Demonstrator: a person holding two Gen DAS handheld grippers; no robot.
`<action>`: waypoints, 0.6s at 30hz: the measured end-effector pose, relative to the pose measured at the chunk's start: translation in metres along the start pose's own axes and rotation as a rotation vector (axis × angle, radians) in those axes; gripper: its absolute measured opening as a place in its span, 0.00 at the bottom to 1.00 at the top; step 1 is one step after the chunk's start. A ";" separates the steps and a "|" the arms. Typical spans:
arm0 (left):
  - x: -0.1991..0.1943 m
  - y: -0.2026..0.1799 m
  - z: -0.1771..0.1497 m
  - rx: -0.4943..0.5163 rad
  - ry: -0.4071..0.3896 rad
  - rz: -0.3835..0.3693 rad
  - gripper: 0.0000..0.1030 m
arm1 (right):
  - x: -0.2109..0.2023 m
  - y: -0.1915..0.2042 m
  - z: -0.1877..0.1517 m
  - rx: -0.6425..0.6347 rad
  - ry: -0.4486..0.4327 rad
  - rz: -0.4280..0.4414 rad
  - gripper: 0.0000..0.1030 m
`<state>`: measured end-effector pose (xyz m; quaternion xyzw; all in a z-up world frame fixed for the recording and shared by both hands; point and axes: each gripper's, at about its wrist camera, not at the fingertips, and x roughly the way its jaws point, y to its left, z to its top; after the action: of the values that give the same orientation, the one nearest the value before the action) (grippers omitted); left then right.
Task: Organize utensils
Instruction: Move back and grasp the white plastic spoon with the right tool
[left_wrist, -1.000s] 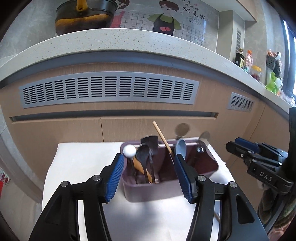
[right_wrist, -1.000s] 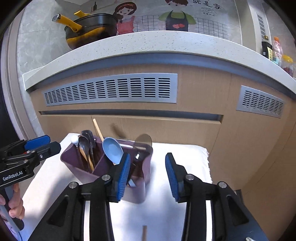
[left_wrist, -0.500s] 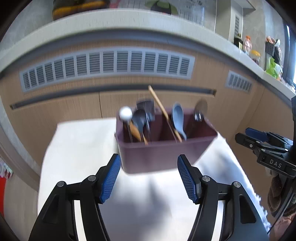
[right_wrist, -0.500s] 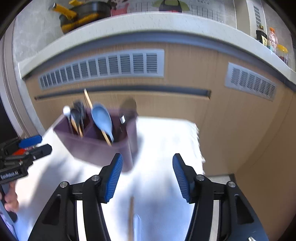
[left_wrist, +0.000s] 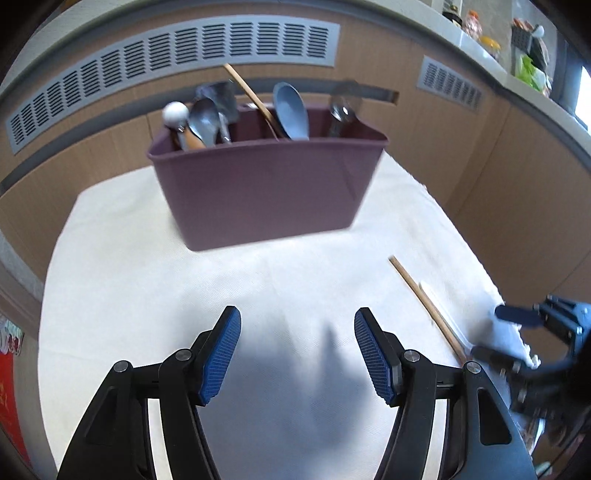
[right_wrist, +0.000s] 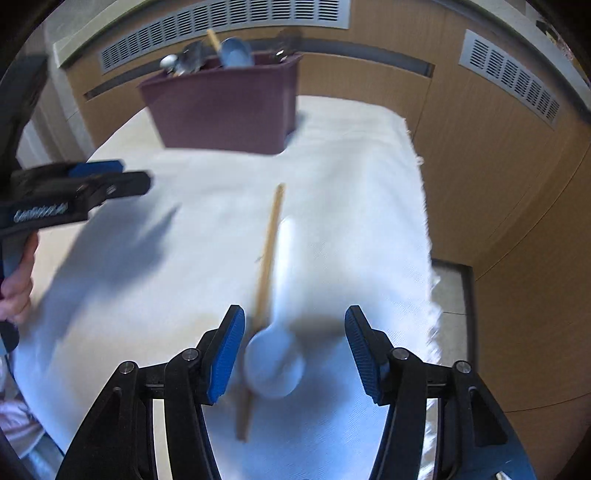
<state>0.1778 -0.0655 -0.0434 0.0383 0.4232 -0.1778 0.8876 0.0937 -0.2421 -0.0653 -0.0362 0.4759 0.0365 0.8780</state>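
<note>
Fingers of the left hand-held gripper (left_wrist: 297, 349) point down at the white cloth (left_wrist: 147, 277) on the surface, at the bottom of the left view. Its blue pads (left_wrist: 221, 354) stand well apart with only cloth and shadow between them. It holds nothing.

In the right view, the right hand-held gripper (right_wrist: 293, 350) also tilts down, at the bottom middle. Its jaws are wide open. The round end of a pale blue spoon (right_wrist: 275, 363) lies on the cloth between the pads, nearer the left pad. No pad presses on it. A wooden stick (right_wrist: 264, 280) lies just beside the spoon, on its left.

The purple bin (left_wrist: 266, 192) sits on the cloth at the top middle of both views, well away from both grippers. A blue spoon, grey spoons, a white ball end and another stick poke out of it.

A person's hand (right_wrist: 16, 291) shows at the left edge of the right view, cut off by the frame.

Both views are blurry. In the left view the right gripper is a dark smear at the right edge, and the spoon there is hard to see. The bottom of the bin's inside is hidden.
</note>
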 end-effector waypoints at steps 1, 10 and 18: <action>0.001 -0.002 -0.002 0.001 0.008 -0.003 0.63 | 0.002 0.002 -0.004 -0.003 0.003 -0.001 0.52; 0.007 -0.034 -0.004 0.043 0.075 -0.036 0.63 | -0.004 0.004 -0.009 -0.029 -0.023 0.000 0.30; 0.020 -0.064 0.006 0.081 0.130 -0.042 0.63 | -0.026 -0.036 -0.011 0.106 -0.117 0.005 0.30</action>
<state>0.1712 -0.1322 -0.0500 0.0770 0.4732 -0.2104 0.8520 0.0743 -0.2800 -0.0482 0.0138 0.4250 0.0154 0.9049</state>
